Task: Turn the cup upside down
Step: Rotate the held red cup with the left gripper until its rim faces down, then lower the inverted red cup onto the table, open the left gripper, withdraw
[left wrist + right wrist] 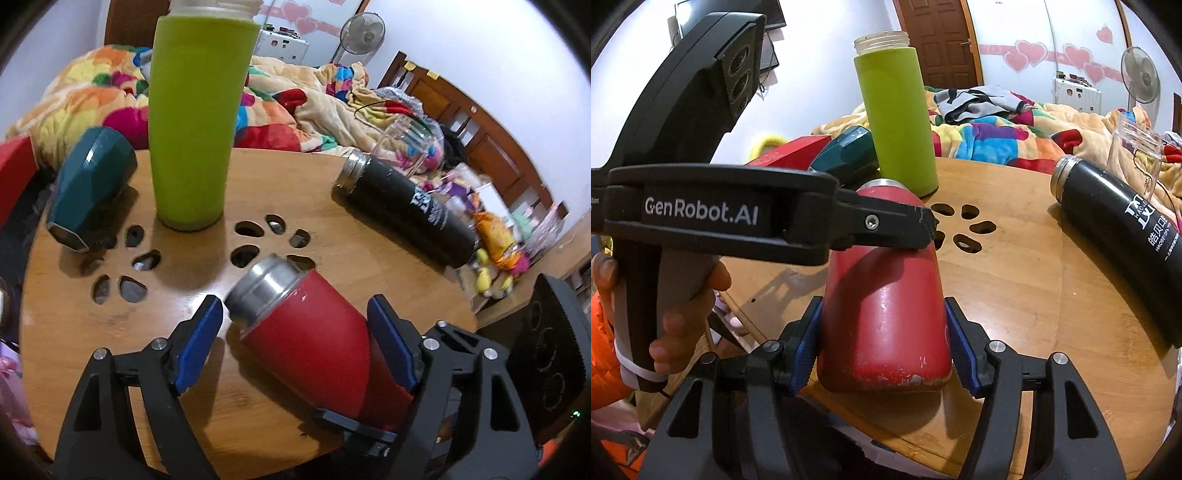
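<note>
A red cup with a steel neck lies tilted on the round wooden table. My left gripper is open around it; the right pad touches the cup's side and the left pad stands apart from the neck. In the right wrist view my right gripper is shut on the red cup near its base, both blue pads against its sides. The left gripper's finger crosses over the cup's upper part.
A tall green bottle stands upright behind. A teal cup lies at the left, a black flask at the right, with a clear glass beyond. The table has cut-out holes. A bed with a colourful blanket lies behind.
</note>
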`<action>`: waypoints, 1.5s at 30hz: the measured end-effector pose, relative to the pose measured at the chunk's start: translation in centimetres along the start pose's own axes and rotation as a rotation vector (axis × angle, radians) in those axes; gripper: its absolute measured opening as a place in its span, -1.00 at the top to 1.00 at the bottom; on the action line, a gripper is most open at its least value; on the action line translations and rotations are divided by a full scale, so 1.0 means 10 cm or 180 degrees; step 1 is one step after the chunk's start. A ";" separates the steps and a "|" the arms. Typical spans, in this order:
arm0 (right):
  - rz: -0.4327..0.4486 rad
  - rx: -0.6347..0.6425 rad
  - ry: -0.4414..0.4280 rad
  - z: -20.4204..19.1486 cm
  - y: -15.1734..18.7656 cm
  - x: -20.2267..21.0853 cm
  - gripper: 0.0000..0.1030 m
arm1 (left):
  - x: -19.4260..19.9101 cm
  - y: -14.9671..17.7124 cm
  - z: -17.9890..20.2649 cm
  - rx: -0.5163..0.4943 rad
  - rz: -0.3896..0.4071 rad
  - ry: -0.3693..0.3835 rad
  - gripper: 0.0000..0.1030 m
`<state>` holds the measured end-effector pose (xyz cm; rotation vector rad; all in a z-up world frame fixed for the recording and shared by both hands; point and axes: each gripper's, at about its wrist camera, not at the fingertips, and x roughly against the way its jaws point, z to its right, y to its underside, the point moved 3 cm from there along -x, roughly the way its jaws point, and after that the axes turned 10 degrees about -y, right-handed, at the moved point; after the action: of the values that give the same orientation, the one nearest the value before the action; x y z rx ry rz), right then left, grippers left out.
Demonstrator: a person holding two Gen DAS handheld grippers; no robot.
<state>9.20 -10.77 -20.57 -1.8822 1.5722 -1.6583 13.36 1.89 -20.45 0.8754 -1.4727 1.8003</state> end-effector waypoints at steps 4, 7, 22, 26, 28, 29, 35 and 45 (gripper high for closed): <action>-0.0022 0.0014 0.0048 -0.01 0.03 0.01 -0.14 | 0.12 0.03 0.09 -0.0286 0.0154 -0.0258 -0.57; -0.0018 -0.0048 0.0042 0.00 0.03 0.02 -0.14 | 0.24 0.02 0.12 -0.0335 0.0258 -0.0306 -0.56; 0.0078 -0.0036 0.0501 -0.02 0.11 0.13 -0.14 | 0.30 0.06 0.29 -0.0434 0.0250 -0.0031 0.73; 0.0174 0.0028 0.0506 -0.09 0.03 0.25 -0.14 | 0.44 0.03 0.27 -0.0412 0.0332 0.0058 0.74; 0.0254 0.0095 0.0512 -0.13 -0.04 0.34 -0.14 | 0.50 0.00 0.23 -0.0349 0.0331 0.0140 0.74; 0.0278 0.0111 0.0513 -0.15 -0.06 0.37 -0.14 | 0.52 -0.01 0.21 -0.0308 0.0320 0.0188 0.74; 0.0398 0.0204 0.0512 -0.28 -0.21 0.46 -0.14 | 0.58 -0.06 0.06 -0.0105 0.0257 0.0351 0.74; 0.0338 0.0280 0.0557 -0.27 -0.36 0.32 -0.14 | 1.01 -0.16 0.13 -0.0194 0.0540 0.0493 0.74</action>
<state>8.53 -10.40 -15.15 -1.6205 1.6028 -1.8554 9.01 1.60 -11.11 0.5818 -1.5309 1.8884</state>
